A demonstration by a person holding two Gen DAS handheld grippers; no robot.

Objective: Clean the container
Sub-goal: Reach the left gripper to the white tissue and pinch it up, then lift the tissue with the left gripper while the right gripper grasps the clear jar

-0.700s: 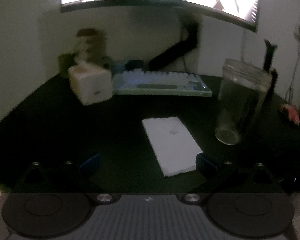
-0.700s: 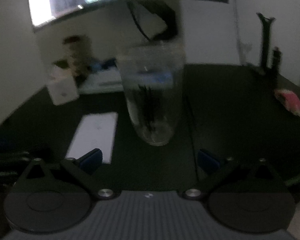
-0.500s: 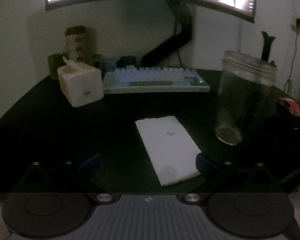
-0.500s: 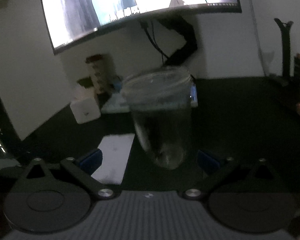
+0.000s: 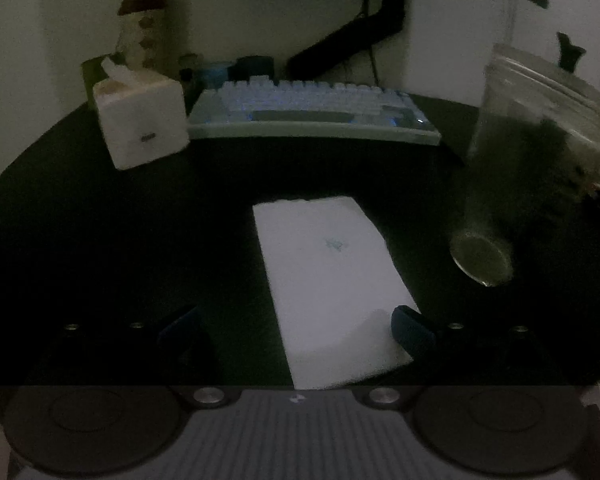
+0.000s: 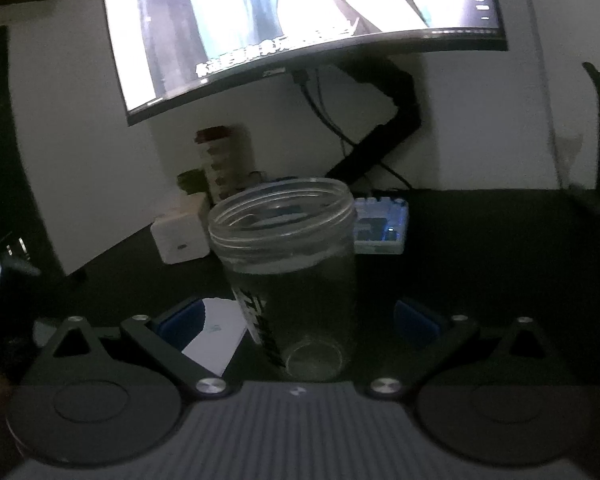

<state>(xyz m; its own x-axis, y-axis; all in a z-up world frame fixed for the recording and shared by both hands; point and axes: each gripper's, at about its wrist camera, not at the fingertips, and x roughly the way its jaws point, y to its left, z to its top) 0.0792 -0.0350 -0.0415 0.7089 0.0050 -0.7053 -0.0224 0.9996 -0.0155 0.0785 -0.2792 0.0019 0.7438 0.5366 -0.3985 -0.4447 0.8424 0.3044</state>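
Note:
A clear, lidless plastic container [image 6: 288, 272] with dark print on its side stands upright on the black desk, between the fingers of my right gripper [image 6: 298, 322], which is open around it without touching. It also shows in the left wrist view [image 5: 520, 168] at the right. A folded white paper towel [image 5: 328, 280] lies flat on the desk. My left gripper [image 5: 296, 326] is open low over the towel's near end, its right fingertip [image 5: 410, 326] over the towel's edge. The towel shows partly in the right wrist view [image 6: 216, 336].
A white tissue box [image 5: 140, 124] stands at the back left, with a pale keyboard [image 5: 312, 112] beside it. A tall jar [image 5: 140, 28] stands against the wall. A monitor [image 6: 300, 20] on a black arm [image 6: 384, 128] hangs above the desk.
Both grippers have moved forward and lower. The right one has closed in until the container sits between its open fingers. The left one has come down over the towel.

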